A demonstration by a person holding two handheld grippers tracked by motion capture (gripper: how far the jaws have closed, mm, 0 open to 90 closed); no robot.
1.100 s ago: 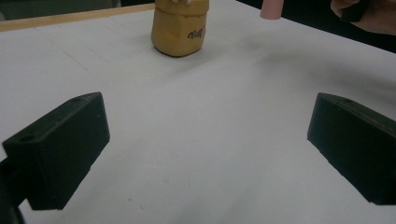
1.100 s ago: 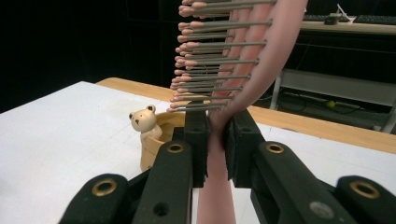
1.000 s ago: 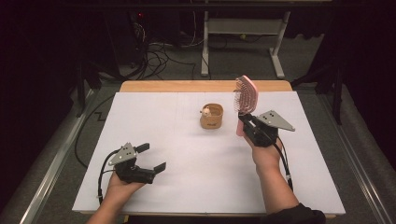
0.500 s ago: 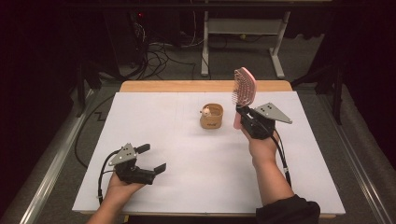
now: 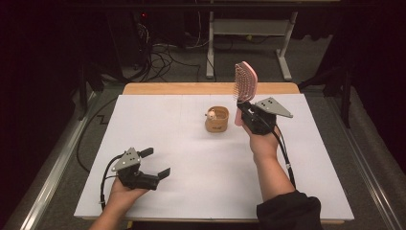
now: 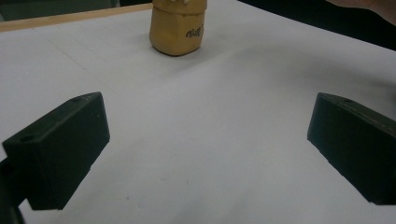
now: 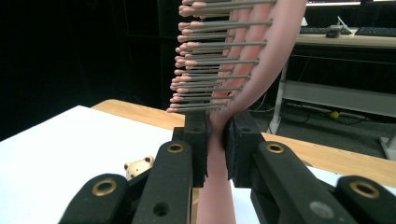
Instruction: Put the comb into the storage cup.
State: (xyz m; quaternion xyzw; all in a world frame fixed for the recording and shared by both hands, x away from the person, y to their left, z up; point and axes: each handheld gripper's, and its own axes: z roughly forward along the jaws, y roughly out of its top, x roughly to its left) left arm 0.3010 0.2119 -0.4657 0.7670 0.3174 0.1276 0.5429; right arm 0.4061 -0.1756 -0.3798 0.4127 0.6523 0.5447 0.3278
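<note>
Pink hairbrush (image 5: 245, 82) upright, clamped in right gripper (image 5: 243, 114); left gripper (image 5: 155, 163) agape.

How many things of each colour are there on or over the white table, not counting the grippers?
Pink: 1, the hairbrush, held up in the right gripper
Tan: 1, the cup
Cream: 1, the little bear in the cup
Total: 3

Table (image 5: 182, 143) brightly lit, surroundings dark; close views soft.
</note>
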